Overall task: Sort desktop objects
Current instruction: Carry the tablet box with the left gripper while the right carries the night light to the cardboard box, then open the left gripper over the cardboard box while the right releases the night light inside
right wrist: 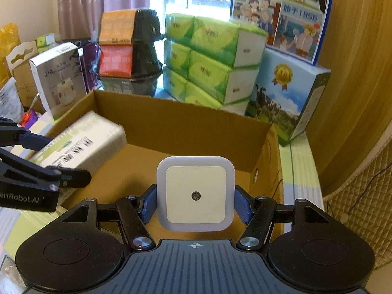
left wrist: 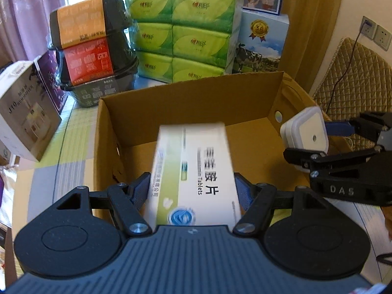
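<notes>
My left gripper (left wrist: pixel 192 189) is shut on a white and green tablet box (left wrist: pixel 193 171), held over the near edge of an open cardboard box (left wrist: pixel 186 103). In the right wrist view the tablet box (right wrist: pixel 83 139) and the left gripper (right wrist: pixel 46 161) show at the left. My right gripper (right wrist: pixel 196 204) is shut on a square white night light (right wrist: pixel 195 193), hanging above the cardboard box (right wrist: pixel 186 125) near its right wall. The left wrist view shows that night light (left wrist: pixel 306 132) and the right gripper (left wrist: pixel 316 139) at the right, over the box's rim.
Behind the cardboard box stand stacked green tissue packs (left wrist: pixel 183 34), black bowls with orange and red labels (left wrist: pixel 90 46), a blue milk carton box (left wrist: pixel 262 44) and a grey humidifier box (left wrist: pixel 24 112). A quilted chair back (left wrist: pixel 352 85) stands at the right.
</notes>
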`<state>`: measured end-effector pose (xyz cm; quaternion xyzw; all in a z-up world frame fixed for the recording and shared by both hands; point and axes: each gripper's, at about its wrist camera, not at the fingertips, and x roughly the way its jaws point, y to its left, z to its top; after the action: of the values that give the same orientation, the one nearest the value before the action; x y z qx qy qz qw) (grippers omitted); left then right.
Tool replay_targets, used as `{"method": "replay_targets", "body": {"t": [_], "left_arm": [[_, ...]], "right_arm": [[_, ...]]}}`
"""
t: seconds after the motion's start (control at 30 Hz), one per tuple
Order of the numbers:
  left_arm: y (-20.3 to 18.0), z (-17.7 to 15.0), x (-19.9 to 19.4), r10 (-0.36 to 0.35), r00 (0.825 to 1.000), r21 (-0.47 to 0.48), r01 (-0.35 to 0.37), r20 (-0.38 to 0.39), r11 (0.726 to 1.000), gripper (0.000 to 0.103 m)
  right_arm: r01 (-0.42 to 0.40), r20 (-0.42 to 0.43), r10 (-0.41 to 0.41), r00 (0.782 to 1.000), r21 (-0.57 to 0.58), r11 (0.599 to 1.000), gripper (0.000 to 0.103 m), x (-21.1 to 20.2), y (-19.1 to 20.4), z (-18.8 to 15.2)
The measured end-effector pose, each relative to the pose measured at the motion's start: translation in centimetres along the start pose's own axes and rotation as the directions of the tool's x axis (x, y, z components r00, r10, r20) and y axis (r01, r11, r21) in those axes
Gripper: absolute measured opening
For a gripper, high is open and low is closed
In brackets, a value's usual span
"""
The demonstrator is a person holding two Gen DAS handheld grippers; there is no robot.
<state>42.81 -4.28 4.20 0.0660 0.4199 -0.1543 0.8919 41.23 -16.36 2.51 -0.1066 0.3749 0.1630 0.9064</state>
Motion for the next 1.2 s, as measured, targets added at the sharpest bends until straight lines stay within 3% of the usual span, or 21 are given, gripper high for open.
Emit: {"method": "replay_targets", "body": {"t": [0.03, 0.1, 0.47, 0.67, 0.93, 1.2], "left_arm": [[0.1, 0.0, 0.3, -0.002, 1.0, -0.006, 0.002, -0.001, 1.0, 0.067], [0.1, 0.1, 0.9, -0.011, 1.0, -0.007, 0.011, -0.009, 1.0, 0.044], [0.9, -0.5, 0.2, -0.005, 1.0, -0.046, 0.006, 0.021, 0.999, 0.052], [1.3, -1.4, -2.0, 0.006, 0.998, -0.075, -0.001, 0.063, 0.997, 0.058], [1.3, -3.2, -6.7, 0.021, 0.993, -0.097, -0.01, 0.113, 0.995, 0.062], [0.2, -6.8, -12.1, 0.02, 0.992, -0.108, -0.006, 0.128, 0.994, 0.072]], "right_arm": [[0.0, -0.004, 0.0, 1.0, 0.002, 1.0, 0.062, 0.3, -0.1, -0.1], [-0.002, -0.013, 0.002, 1.0, 0.003, 1.0, 0.062, 0.8, -0.1, -0.3], [-0.037, -0.019, 0.037, 0.999, 0.016, 0.999, 0.062, 1.6, 0.1, -0.8], [-0.026, 0.006, 0.026, 1.0, 0.012, 1.0, 0.074, 0.3, 0.7, -0.6], [-0.027, 0.046, 0.027, 0.999, 0.0, 1.0, 0.079, -4.4, 2.2, -1.4], [-0.054, 0.077, 0.057, 0.995, -0.035, 0.998, 0.087, -11.3, 5.0, -3.9]]}}
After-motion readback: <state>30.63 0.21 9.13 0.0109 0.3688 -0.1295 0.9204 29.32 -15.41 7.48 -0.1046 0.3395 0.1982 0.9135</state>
